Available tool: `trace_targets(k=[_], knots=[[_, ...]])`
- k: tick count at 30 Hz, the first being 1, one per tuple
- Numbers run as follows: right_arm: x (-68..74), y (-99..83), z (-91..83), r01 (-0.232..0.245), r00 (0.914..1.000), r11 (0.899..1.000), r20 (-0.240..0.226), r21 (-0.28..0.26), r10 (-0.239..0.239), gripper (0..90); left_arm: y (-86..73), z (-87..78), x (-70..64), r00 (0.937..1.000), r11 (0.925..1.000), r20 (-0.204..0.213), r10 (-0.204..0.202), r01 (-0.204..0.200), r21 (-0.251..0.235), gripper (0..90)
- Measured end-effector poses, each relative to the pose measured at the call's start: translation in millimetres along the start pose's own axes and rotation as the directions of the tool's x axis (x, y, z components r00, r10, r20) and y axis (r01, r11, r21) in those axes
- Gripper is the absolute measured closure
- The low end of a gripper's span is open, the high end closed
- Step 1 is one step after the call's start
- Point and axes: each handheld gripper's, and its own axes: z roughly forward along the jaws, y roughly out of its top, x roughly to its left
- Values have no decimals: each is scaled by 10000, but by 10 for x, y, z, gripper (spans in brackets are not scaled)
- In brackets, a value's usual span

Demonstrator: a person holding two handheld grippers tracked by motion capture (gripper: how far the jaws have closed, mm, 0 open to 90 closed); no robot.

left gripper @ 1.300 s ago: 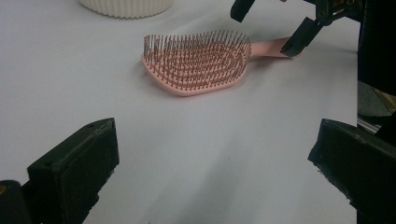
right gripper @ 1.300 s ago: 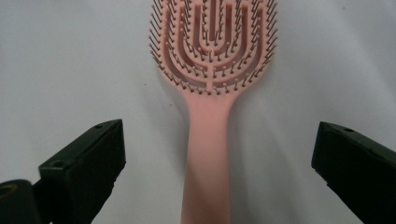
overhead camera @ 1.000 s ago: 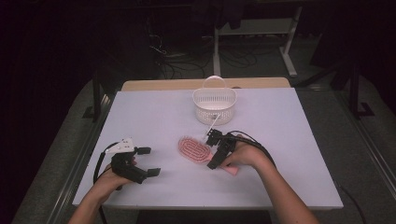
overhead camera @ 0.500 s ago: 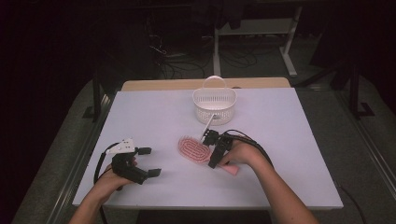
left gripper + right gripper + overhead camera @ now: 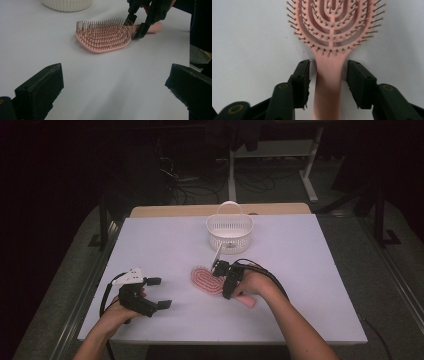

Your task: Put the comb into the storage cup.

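- Holding my right gripper (image 5: 328,75) low over the table (image 5: 310,270), I have its two black jaws set one on each side of the pink hairbrush (image 5: 332,42).
- Its jaws are apart. They sit on both sides of the handle, right where the handle meets the round head.
- In the right gripper view there is a thin gap between each jaw and the handle, so the jaws are not squeezing the brush.
- The gap on each side is small. The jaws are only a bit wider than the handle.
- The hairbrush (image 5: 207,280) lies flat on the white table with its bristles facing up.
- It is near the middle of the table, close to my side, and the white basket (image 5: 229,232) stands farther back, apart from it.
- The long way of the brush runs slanted across the table. Its round head points left and away from me, and its handle points right and toward me, under my right hand (image 5: 255,282).
- In the left gripper view the brush (image 5: 105,37) lies ahead, with my right gripper (image 5: 140,23) at its handle end.
- My left gripper (image 5: 150,292) rests at the left side of the table, well apart from the brush.
- Its jaws are wide apart, and nothing is between them but bare table.
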Motion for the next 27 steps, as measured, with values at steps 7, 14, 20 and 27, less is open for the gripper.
trace_targets(k=[7,14,20,27], knots=[[-4,15,2,-13,9998,9999,200,102,11,617,-4,-14,5,10000,10000,-50,-33,32,-27,3],[1,59,11,-19,9990,9990,456,456,-2,678,-12,-6,16,10000,10000,-12,-53,53,22,3],[24,76,15,74,9978,9983,655,573,-112,686,-12,-2,15,10000,10000,-3,-67,67,19,3],[34,53,12,219,9972,9989,712,409,-248,688,-12,5,10,10000,10000,12,-32,32,64,5]])
